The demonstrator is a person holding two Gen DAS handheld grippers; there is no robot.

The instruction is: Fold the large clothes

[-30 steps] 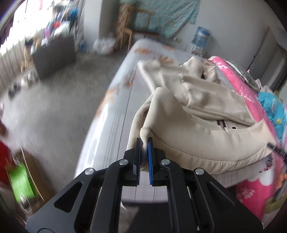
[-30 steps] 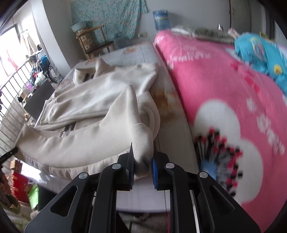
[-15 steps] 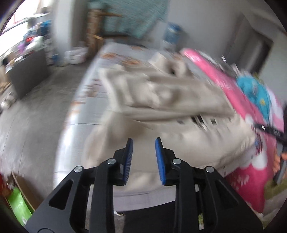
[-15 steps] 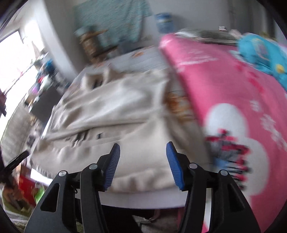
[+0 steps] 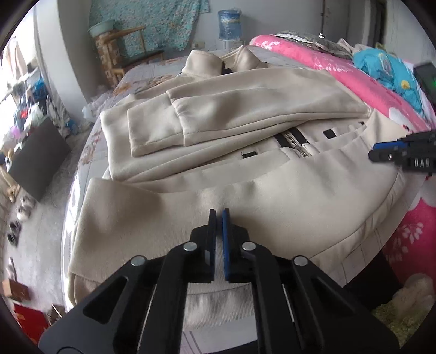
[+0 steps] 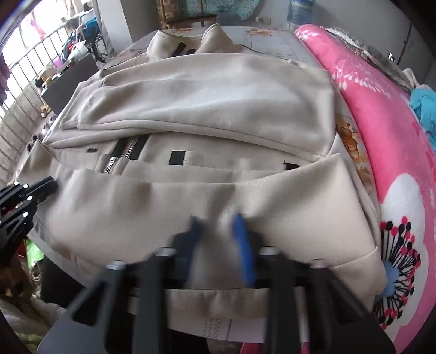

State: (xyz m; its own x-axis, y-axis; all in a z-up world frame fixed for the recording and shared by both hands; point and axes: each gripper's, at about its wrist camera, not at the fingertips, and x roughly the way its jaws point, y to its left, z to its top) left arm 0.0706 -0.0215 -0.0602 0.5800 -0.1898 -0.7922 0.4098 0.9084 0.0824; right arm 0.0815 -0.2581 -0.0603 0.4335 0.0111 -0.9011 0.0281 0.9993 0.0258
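Left wrist view: one cream fleece zip-up jacket (image 5: 245, 109) spread flat on a bed (image 5: 141, 73) with a pale grey flower-print sheet. Two sleeves folded across the chest, their two ribbed cuffs (image 5: 163, 130) stacked side by side at the left. One silver metal zipper (image 5: 293, 139) on black tape, showing below the sleeves. Two small black rectangular tabs on the front. Bottom hem turned up into one soft, thick band nearest the camera. One black plastic left gripper (image 5: 219, 215) with blue pads, jaws closing to a hairline slit and clenched on a small ridge of that hem band. Tip of the right gripper (image 5: 381, 152) at the far right edge, over the same band. One bright pink fluffy blanket with white flowers (image 5: 327, 65) along the right side of the bed. One wooden chair (image 5: 120, 54) and one blue water bottle (image 5: 229, 24) by the far wall.

Right wrist view: same jacket (image 6: 218, 95), collar farthest away, smooth matte knit. Three black tabs and one zipper (image 6: 128, 148) visible here. Right gripper (image 6: 218, 226) blurred, jaws closing, a puckered bunch of the cream hem band caught between its two blue pads. Left gripper (image 6: 51, 183) at the left edge, touching the band's other end. Pink blanket (image 6: 381, 122) just beside the jacket on the right.
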